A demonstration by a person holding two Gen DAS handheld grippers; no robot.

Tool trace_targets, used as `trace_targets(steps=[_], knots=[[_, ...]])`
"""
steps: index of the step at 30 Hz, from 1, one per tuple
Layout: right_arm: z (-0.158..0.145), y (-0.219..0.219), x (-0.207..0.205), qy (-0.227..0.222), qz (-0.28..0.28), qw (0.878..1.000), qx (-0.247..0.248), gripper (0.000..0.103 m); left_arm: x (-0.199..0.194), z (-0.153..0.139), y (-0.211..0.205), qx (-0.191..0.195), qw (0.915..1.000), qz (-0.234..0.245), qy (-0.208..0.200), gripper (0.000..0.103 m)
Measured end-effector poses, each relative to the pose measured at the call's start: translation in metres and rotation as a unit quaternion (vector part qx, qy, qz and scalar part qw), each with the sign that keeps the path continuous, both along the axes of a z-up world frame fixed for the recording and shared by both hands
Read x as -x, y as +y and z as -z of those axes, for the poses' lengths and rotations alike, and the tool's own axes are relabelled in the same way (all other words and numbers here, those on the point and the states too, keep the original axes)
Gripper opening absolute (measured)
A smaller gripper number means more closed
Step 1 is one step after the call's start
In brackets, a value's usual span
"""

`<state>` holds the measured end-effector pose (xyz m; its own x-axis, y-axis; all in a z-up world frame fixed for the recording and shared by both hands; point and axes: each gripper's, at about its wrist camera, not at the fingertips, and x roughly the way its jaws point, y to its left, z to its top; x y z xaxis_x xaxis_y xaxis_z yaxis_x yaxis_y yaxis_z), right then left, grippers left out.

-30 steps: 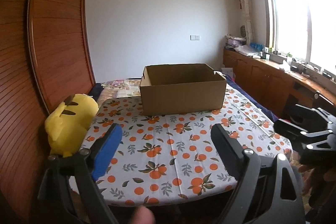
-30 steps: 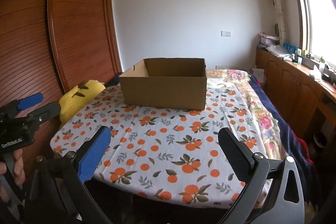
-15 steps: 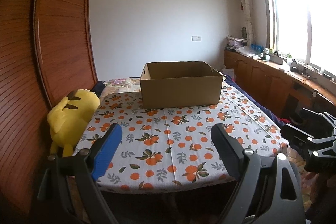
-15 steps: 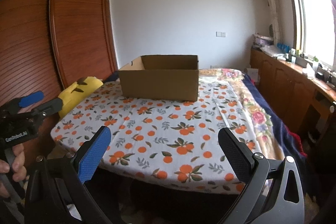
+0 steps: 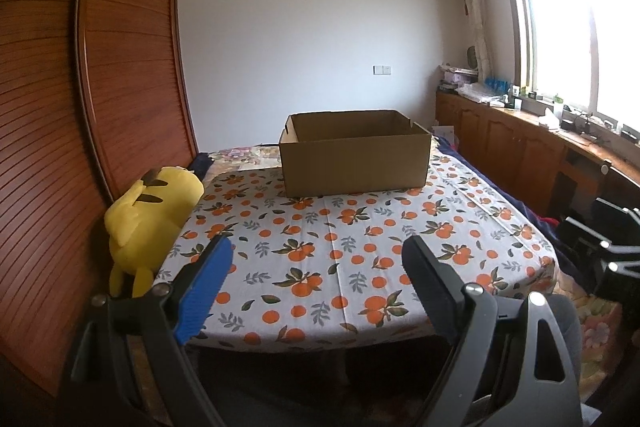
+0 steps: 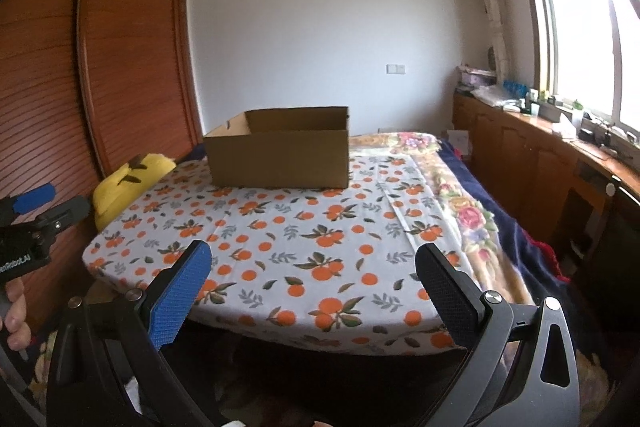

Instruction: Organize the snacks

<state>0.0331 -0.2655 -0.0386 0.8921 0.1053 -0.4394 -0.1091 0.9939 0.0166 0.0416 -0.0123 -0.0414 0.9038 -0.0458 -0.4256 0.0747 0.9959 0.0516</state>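
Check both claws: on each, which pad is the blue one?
Left-hand pad on both: left claw has blue pad; right claw blue pad. Opposite pads are black.

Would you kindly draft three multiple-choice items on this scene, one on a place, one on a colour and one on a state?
1. Where does the cardboard box stand?
A. on the far part of the orange-print tablecloth
B. on the floor
C. on the window counter

2. What colour is the plush toy at the table's left edge?
A. red
B. yellow
C. green

3. How do the fingers of the left gripper stand?
A. shut on a snack
B. shut on the box
C. apart, with nothing between them

Answers:
1. A, since the box sits on the cloth toward the far wall.
2. B, since its body is bright yellow with dark marks.
3. C, since only tablecloth shows between the fingers.
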Motion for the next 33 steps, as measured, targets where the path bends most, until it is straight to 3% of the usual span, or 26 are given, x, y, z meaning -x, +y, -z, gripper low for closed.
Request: trace_targets(steps=[9, 33], knots=[[0.007, -0.010, -0.002, 0.004, 0.015, 1.000, 0.000, 0.103, -0.001, 0.014, 0.006, 0.004, 0.9999, -0.003, 0.016, 0.088], [0.006, -0.012, -0.003, 0.000, 0.021, 1.000, 0.002, 0.103, 0.001, 0.009, 0.005, -0.005, 1.0000, -0.001, 0.002, 0.088]])
